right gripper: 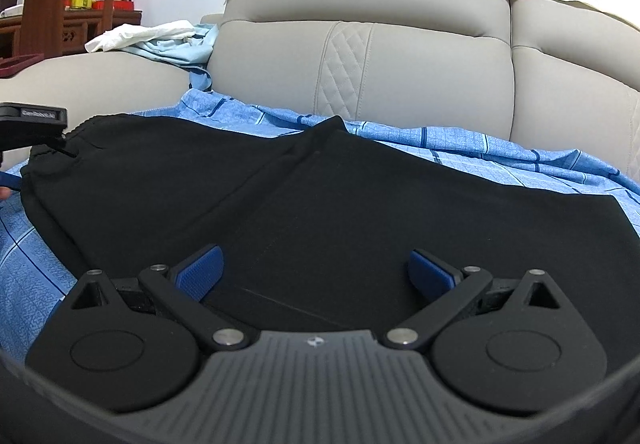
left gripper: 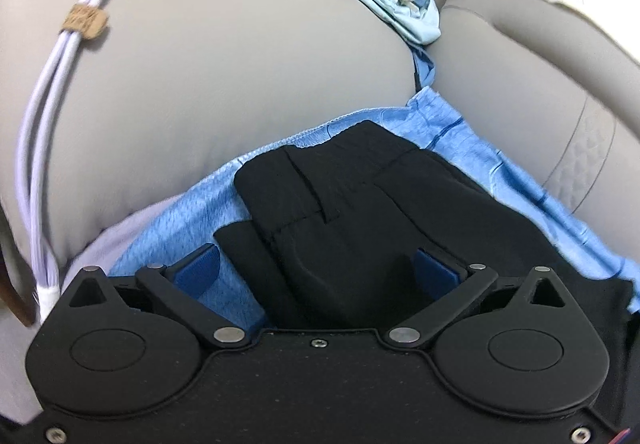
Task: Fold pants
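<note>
Black pants [right gripper: 320, 196] lie spread on a blue checked sheet [right gripper: 480, 148] on a beige sofa. In the right wrist view my right gripper [right gripper: 316, 272] is open, its blue pads wide apart over the near edge of the pants. In the left wrist view my left gripper [left gripper: 318, 264] is open, with the bunched waistband end of the pants [left gripper: 340, 204] lying between its pads. The left gripper's body also shows in the right wrist view [right gripper: 32, 124] at the far left by the waistband.
The sofa armrest [left gripper: 220, 64] rises just ahead of the left gripper, with a pale cable [left gripper: 44, 116] draped over it. White and light blue cloths [right gripper: 160, 40] lie on the armrest top. The sofa backrest [right gripper: 400, 64] stands behind the sheet. A wooden cabinet [right gripper: 60, 28] stands far left.
</note>
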